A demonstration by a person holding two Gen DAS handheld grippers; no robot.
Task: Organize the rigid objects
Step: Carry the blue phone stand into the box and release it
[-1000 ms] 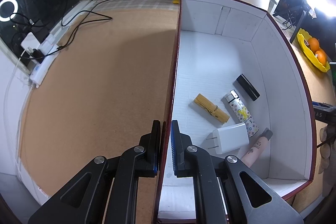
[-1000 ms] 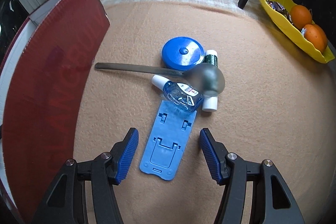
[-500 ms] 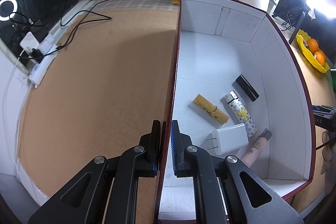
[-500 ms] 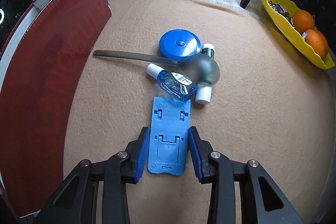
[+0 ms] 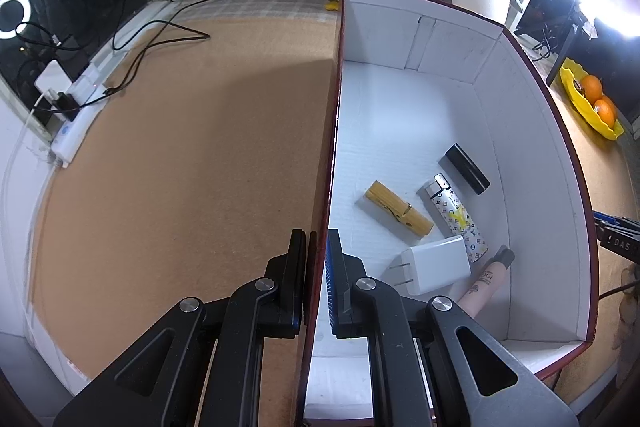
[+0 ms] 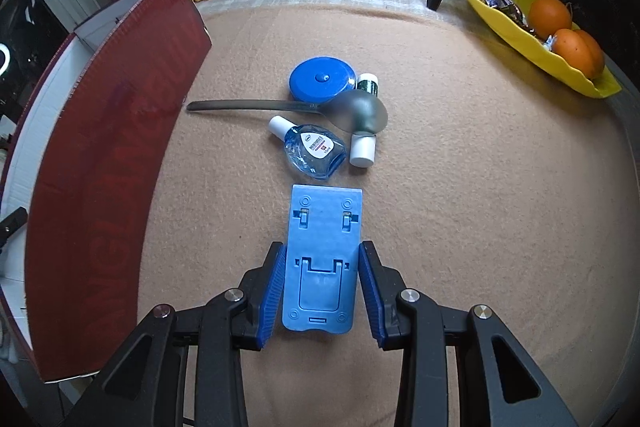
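Your right fingers [image 6: 322,291] pinch the flat blue stand [image 6: 322,259] by its thin sides, just off the counter [image 6: 480,207]. It can slip or tip out if you swing fast. Your left fingers [image 5: 318,283] are squeezed tight on the box [image 5: 400,115] wall. Let go, and the box can slide.

Blue phone stand [image 6: 321,259], blue round case [image 6: 322,79], dark-red box [image 6: 108,163] with white inside.

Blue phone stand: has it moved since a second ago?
Yes. The blue phone stand, gripped by the right gripper, has drawn back from the eye-drop bottle it nearly touched.
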